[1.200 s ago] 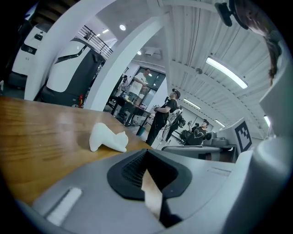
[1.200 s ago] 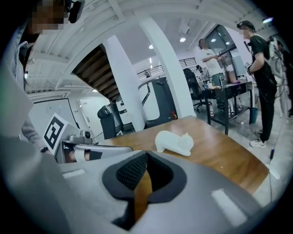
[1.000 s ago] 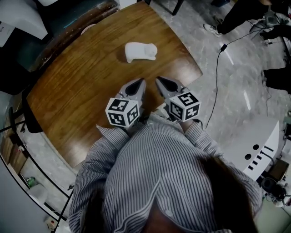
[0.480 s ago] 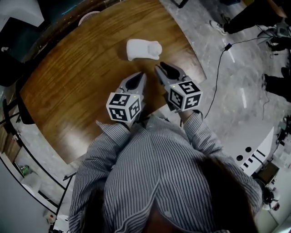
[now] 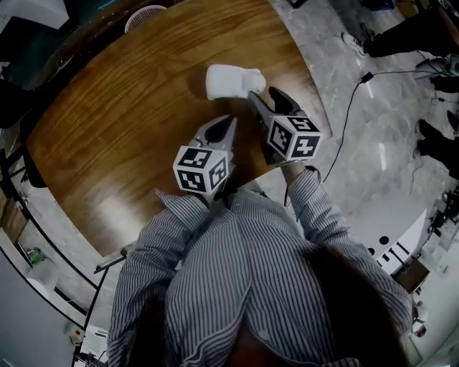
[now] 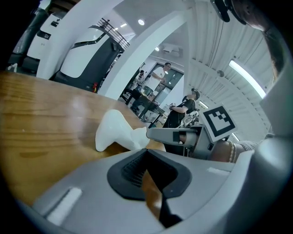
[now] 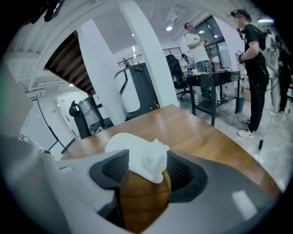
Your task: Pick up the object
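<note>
The white moulded object [image 5: 231, 80] lies on the wooden table [image 5: 115, 129], towards its far right part. My right gripper [image 5: 266, 98] reaches its near end; its jaws are opening. In the right gripper view the object [image 7: 139, 153] sits between the two dark pads [image 7: 112, 170] at the tips, and the pads do not clamp it. My left gripper [image 5: 229, 122] hovers a little nearer and to the left, apart from the object [image 6: 114, 131], with its jaws [image 6: 149, 176] shut on nothing. The left gripper view shows the right gripper [image 6: 181, 136] beside the object.
The table's right edge [image 5: 308, 79] runs just beyond the right gripper, with grey floor and a black cable [image 5: 343, 107] past it. People's legs [image 5: 401, 36] stand at the far right. A pale round basket [image 5: 145, 13] sits beyond the table's far left.
My right gripper has moved forward up to the white object and its jaws have spread apart. The left gripper has stayed about where it was, shut.
</note>
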A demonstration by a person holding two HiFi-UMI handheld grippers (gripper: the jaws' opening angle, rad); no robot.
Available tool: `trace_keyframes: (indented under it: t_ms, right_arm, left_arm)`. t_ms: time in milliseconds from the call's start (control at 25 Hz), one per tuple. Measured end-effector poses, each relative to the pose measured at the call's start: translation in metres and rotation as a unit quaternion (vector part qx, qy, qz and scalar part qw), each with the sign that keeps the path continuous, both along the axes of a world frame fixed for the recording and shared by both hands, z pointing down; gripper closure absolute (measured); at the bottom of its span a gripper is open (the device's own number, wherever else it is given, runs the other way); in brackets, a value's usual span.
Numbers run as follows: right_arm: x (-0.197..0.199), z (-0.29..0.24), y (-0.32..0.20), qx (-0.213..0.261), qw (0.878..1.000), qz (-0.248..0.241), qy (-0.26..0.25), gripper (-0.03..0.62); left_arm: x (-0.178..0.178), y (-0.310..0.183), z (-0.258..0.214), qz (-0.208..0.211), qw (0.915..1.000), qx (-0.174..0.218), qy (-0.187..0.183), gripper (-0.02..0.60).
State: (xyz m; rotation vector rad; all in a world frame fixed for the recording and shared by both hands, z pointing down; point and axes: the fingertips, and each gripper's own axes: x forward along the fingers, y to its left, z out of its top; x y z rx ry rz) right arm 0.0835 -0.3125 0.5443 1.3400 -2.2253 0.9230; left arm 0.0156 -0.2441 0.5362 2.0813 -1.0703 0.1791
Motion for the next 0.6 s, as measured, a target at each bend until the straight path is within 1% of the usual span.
trace_keyframes:
  t_ms: [160, 360, 600]
  right_arm:
    - [0.003, 0.019, -0.015, -0.029, 0.999, 0.023, -0.005, 0.324]
    - [-0.001, 0.036, -0.023, -0.051, 0.998, 0.041, -0.026, 0.321]
    - [-0.002, 0.042, -0.029, -0.066, 0.996, 0.055, -0.034, 0.321]
  left_arm:
    - [0.004, -0.003, 0.009, -0.003, 0.9999, -0.015, 0.006, 0.58]
    - [0.005, -0.003, 0.021, -0.001, 0.9995, -0.031, 0.007, 0.58]
    - [0.005, -0.003, 0.029, -0.005, 0.9991, -0.042, 0.008, 0.58]
